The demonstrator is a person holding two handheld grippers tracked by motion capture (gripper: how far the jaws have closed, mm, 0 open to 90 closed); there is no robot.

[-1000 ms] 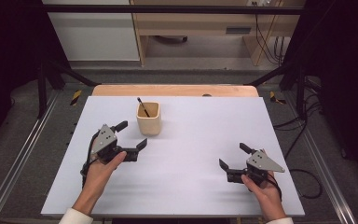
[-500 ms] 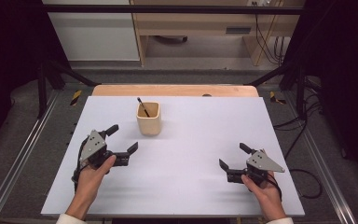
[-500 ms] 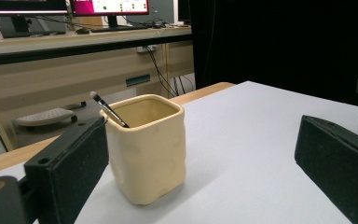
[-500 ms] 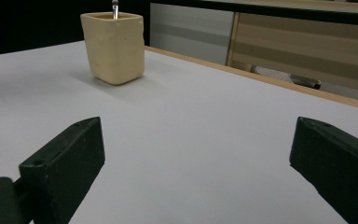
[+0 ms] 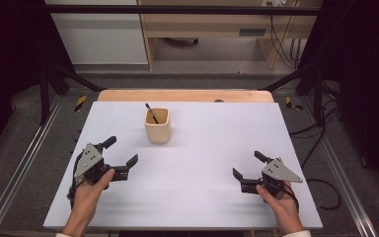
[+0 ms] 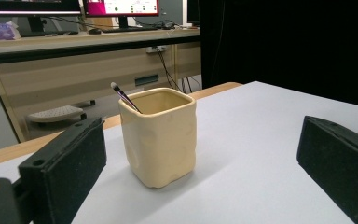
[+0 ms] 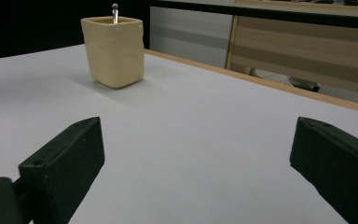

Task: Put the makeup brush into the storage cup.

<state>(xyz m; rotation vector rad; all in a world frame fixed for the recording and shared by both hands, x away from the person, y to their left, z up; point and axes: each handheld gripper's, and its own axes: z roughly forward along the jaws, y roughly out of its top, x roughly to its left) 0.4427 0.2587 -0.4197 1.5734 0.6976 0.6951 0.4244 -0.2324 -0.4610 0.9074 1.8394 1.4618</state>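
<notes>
Cream-coloured, one cup [image 5: 157, 126] is set far on the table [image 5: 197, 148], one pen [image 5: 151, 112] leaning inside. Two grippers are held with jaws apart: left gripper [image 5: 120, 154] near-left, right gripper [image 5: 247, 166] near-right.

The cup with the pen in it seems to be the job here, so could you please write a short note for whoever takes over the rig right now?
Left gripper: open, holding nothing, low over the table in front of and left of the cup, aimed at it.
Right gripper: open, holding nothing, near the front right of the table, far from the cup.
Cream square cup: upright at the back centre-left, with a thin dark pen leaning inside it.
Done: the pen is in the cup.
Left: probably nothing; no other item lies on the table.
</notes>
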